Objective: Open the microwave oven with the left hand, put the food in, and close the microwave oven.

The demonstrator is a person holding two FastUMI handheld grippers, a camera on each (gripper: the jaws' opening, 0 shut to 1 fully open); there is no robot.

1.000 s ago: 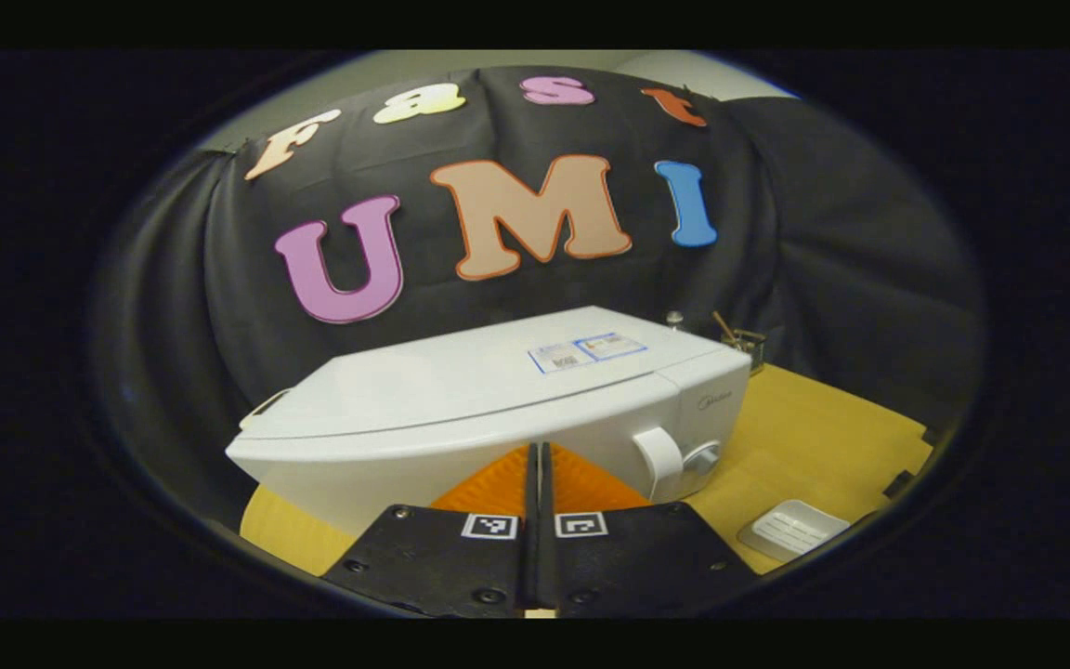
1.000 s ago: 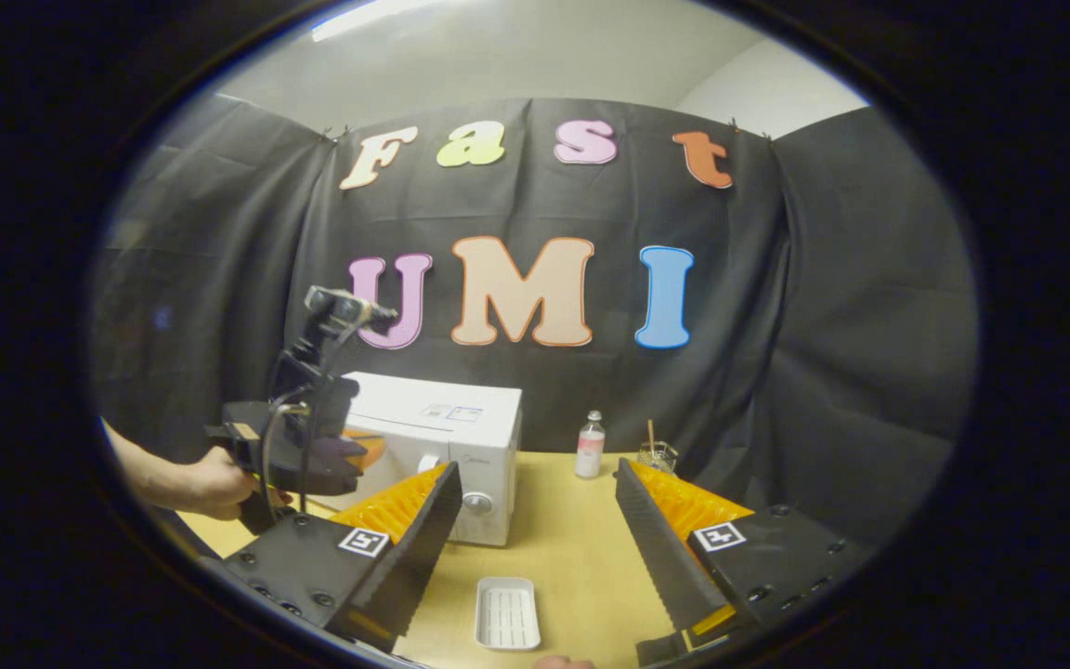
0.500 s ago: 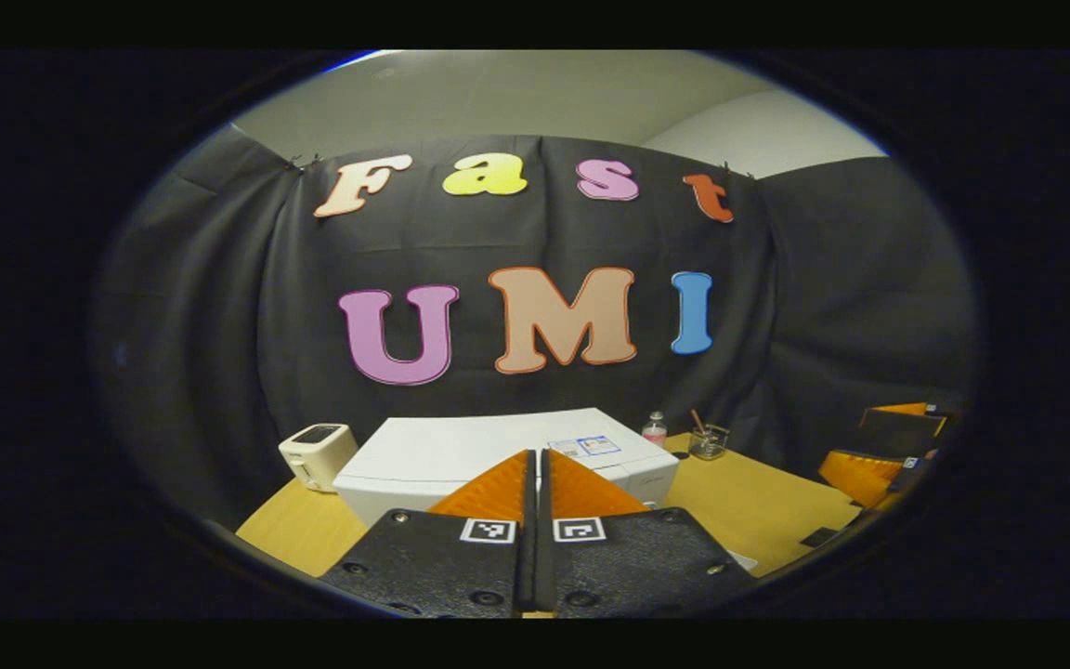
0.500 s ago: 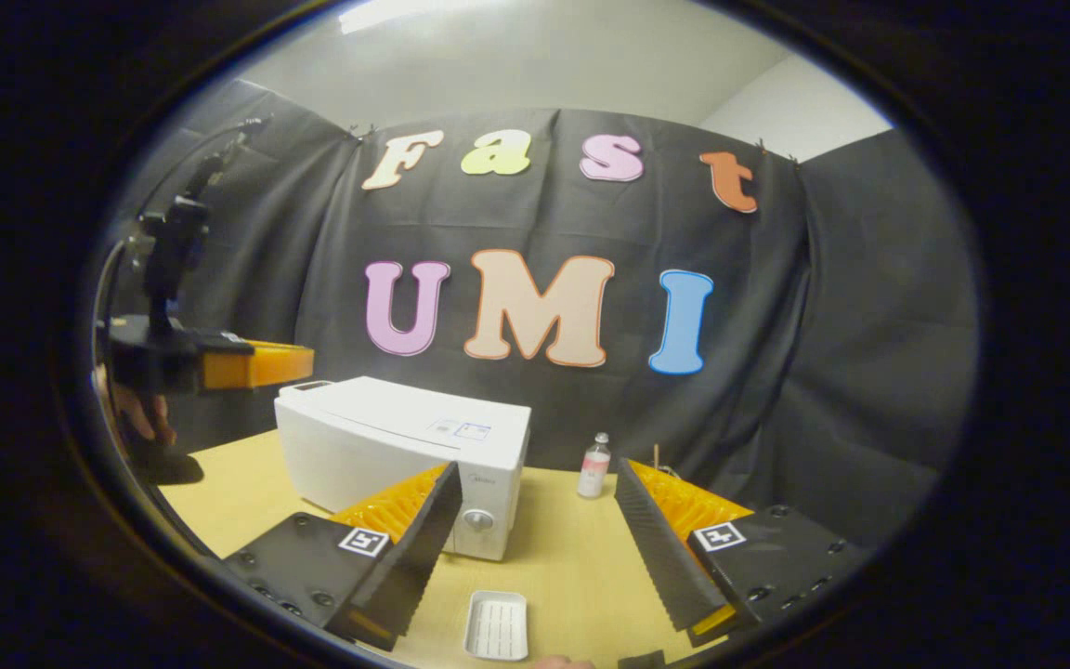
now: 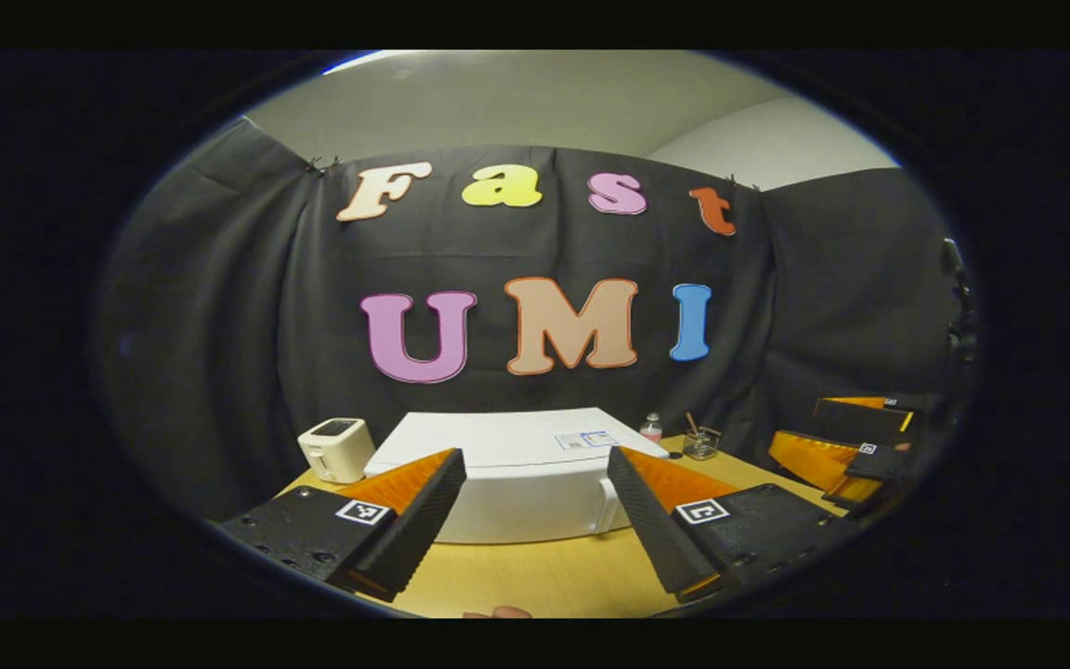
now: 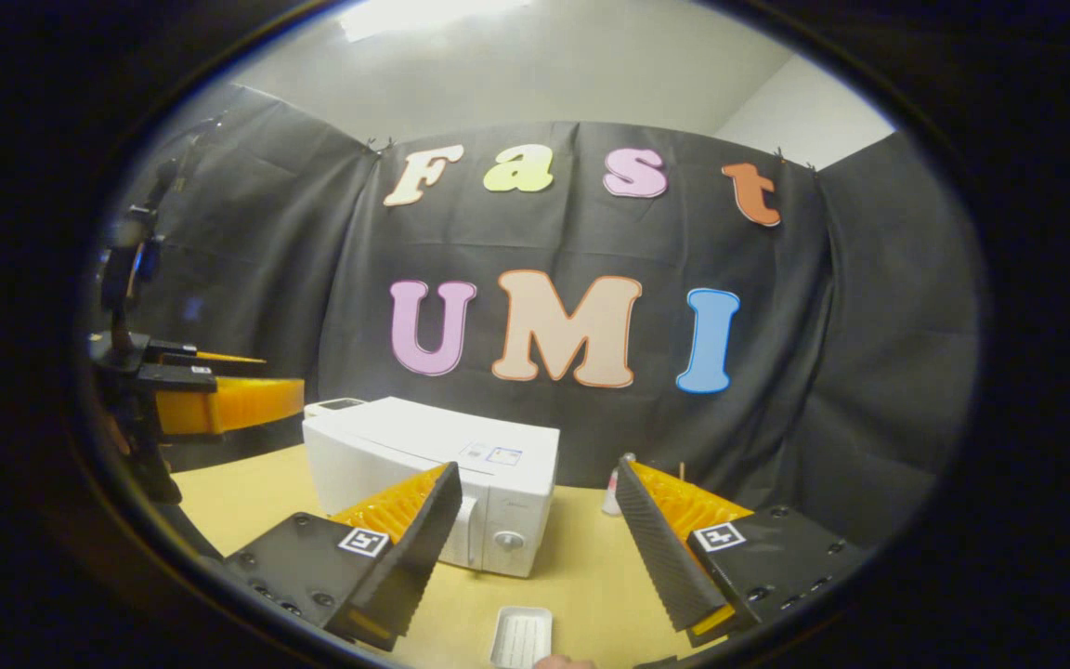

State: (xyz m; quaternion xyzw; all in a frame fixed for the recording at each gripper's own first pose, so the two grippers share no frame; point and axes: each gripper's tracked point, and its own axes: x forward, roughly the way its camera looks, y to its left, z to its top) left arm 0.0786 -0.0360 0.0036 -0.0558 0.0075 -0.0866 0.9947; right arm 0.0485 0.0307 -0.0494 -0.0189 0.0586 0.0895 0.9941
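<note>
I see the microwave (image 5: 516,483) on the table (image 5: 535,581), its door apparently closed. My left gripper (image 5: 535,520) hangs back from it, fingers spread wide and empty. My right gripper (image 6: 535,539) is also wide and empty above the white tray (image 6: 523,637). I judge that opening, loading and closing all remain.

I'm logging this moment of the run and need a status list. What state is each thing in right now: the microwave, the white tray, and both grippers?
microwave oven: door shut, upright on the table.
white tray: lying flat on the table in front of the microwave oven; whether it holds food cannot be told.
left gripper: open, holding nothing.
right gripper: open, holding nothing.
</note>
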